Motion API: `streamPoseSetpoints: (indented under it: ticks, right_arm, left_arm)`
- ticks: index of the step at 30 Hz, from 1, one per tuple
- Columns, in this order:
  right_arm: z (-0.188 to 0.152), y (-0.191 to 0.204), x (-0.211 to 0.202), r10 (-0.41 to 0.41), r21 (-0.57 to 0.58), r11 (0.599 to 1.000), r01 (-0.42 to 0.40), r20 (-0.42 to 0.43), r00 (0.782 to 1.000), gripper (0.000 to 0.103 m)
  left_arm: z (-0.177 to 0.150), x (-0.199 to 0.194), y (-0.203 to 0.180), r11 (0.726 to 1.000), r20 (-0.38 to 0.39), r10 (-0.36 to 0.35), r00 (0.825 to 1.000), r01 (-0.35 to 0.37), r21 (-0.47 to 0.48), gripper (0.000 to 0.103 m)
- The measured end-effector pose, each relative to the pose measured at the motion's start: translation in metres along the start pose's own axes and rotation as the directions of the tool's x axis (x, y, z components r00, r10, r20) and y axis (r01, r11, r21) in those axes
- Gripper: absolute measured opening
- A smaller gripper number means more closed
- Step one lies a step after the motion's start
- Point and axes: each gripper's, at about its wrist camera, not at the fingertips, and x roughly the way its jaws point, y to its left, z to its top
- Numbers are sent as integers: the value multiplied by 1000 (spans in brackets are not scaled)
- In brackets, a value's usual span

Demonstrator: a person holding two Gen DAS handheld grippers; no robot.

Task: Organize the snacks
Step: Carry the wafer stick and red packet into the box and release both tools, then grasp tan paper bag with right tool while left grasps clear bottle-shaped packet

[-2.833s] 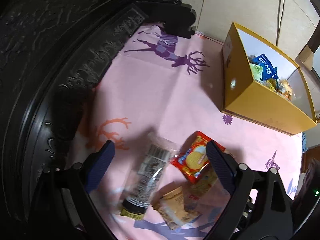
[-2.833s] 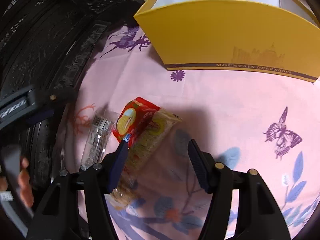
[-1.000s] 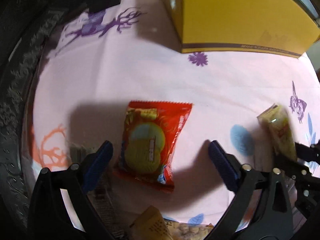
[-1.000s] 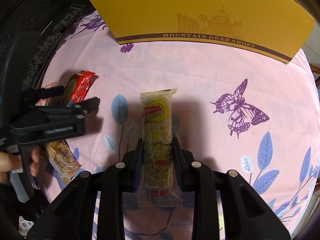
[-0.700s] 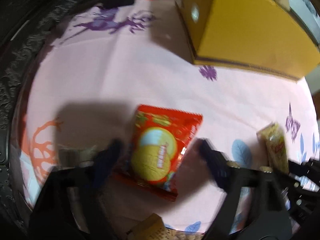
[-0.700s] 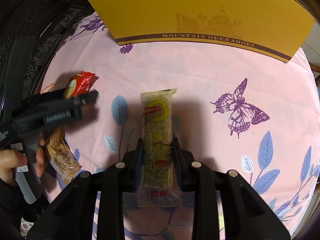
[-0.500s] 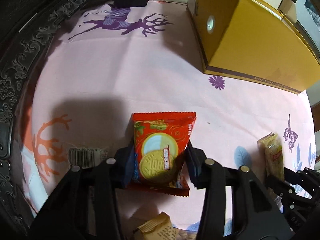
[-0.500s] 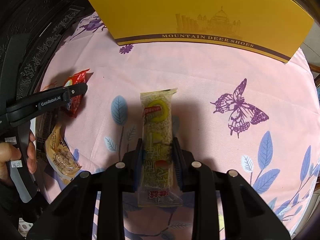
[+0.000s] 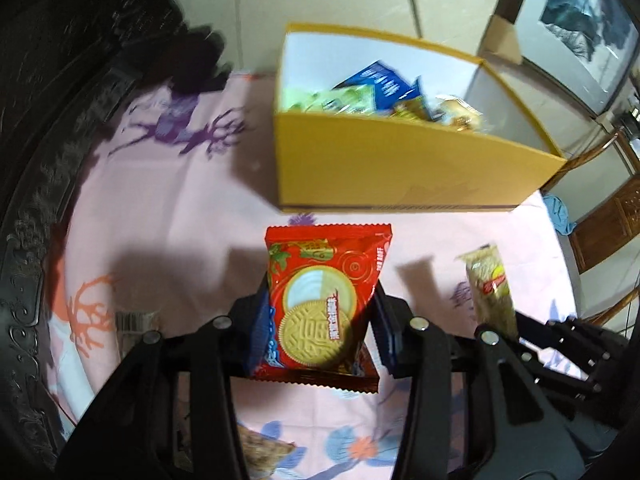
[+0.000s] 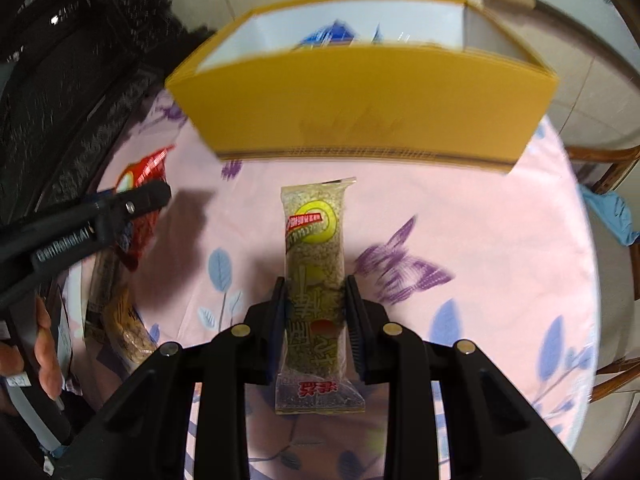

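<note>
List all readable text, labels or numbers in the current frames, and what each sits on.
"GenRobotAI", only roughly legible: side of the black left gripper, right wrist view.
Red and gold round-biscuit packet: Chinese characters, too blurred to read.
Long clear-green grain bar wrapper: red label and large characters, too blurred to read.
Yellow cardboard box: front print smeared, unreadable.
Barcode on clear wrapper: digits too small to read.

Looked like a home living space. Round table under a pink printed tablecloth [image 9: 168,200], carved dark wooden furniture [image 9: 48,92] left of it, framed picture [image 9: 580,28] beyond.
</note>
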Motion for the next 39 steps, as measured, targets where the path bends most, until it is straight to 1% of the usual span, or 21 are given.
streamPoseSetpoints:
  ticks: [7, 13, 14, 19, 25, 28, 29, 30, 31, 32, 33, 34, 37, 39]
  right_arm:
    - [29, -13, -41, -15, 12, 1000, 14, 113, 994, 28]
    - [72, -22, -66, -28, 15, 1000, 26, 202, 979, 28]
    - [80, -23, -69, -31, 14, 1000, 28, 213, 977, 28]
    - [114, -28, -75, -33, 22, 999, 28, 246, 969, 28]
    - [141, -30, -81, -36, 18, 999, 33, 278, 960, 28]
    - [158, -29, -78, -51, 14, 999, 49, 289, 956, 28]
    - [165, -30, -76, -63, 16, 998, 61, 293, 954, 29]
    - [171, -30, -73, -73, 21, 997, 70, 294, 953, 31]
    - [179, -33, -70, -92, 32, 996, 86, 297, 950, 36]
    - [185, -36, -68, -109, 42, 994, 102, 296, 949, 40]
    - [191, -38, -66, -126, 52, 992, 116, 293, 948, 44]
    - [194, -41, -65, -139, 62, 990, 126, 290, 947, 44]
    - [193, -45, -68, -135, 60, 991, 122, 296, 946, 44]
    - [186, -41, -70, -108, 39, 994, 101, 293, 950, 48]
  left_arm:
    - [29, -14, -21, 999, 31, -33, 999, 33, -7, 45]
    - [74, -28, -34, 998, 100, -55, 993, 54, 21, 45]
    - [86, -29, -37, 998, 110, -58, 992, 56, 28, 45]
    - [122, -25, -45, 997, 118, -68, 991, 64, 38, 45]
    - [144, -22, -49, 997, 121, -60, 991, 54, 55, 45]
    - [161, -14, -46, 998, 124, -50, 991, 45, 46, 45]
    - [167, -13, -44, 998, 133, -41, 990, 36, 41, 50]
    - [171, -12, -42, 999, 139, -30, 990, 24, 41, 59]
    - [178, -11, -40, 999, 139, -12, 990, 7, 42, 84]
    - [185, -11, -37, 999, 136, -1, 991, -6, 48, 89]
    - [188, -13, -34, 998, 142, 8, 990, -16, 52, 89]
    - [191, -16, -31, 998, 148, 13, 989, -22, 56, 89]
    - [191, -26, -9, 998, 151, 34, 988, -43, 51, 89]
    - [184, -29, 7, 998, 135, 48, 990, -54, 42, 89]
